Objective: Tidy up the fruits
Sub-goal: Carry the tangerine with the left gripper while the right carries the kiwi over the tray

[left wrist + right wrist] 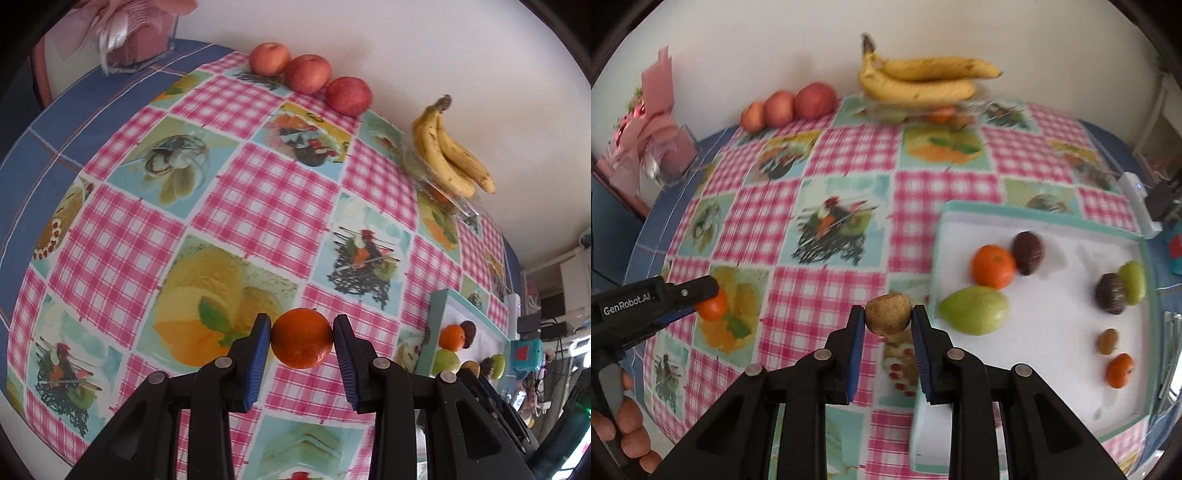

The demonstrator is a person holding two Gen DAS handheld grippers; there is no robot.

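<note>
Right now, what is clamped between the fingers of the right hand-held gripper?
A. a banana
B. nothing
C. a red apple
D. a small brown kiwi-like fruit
D: in the right wrist view the right hand-held gripper is shut on the small brown fruit, above the tablecloth beside the tray.

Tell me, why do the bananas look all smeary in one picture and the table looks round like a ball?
Right wrist view: the bananas and tablecloth are smeared by motion blur, while the kiwi in the right gripper stays sharp. Left wrist view: crisp bananas; the fisheye lens bulges the tablecloth in both.
</note>
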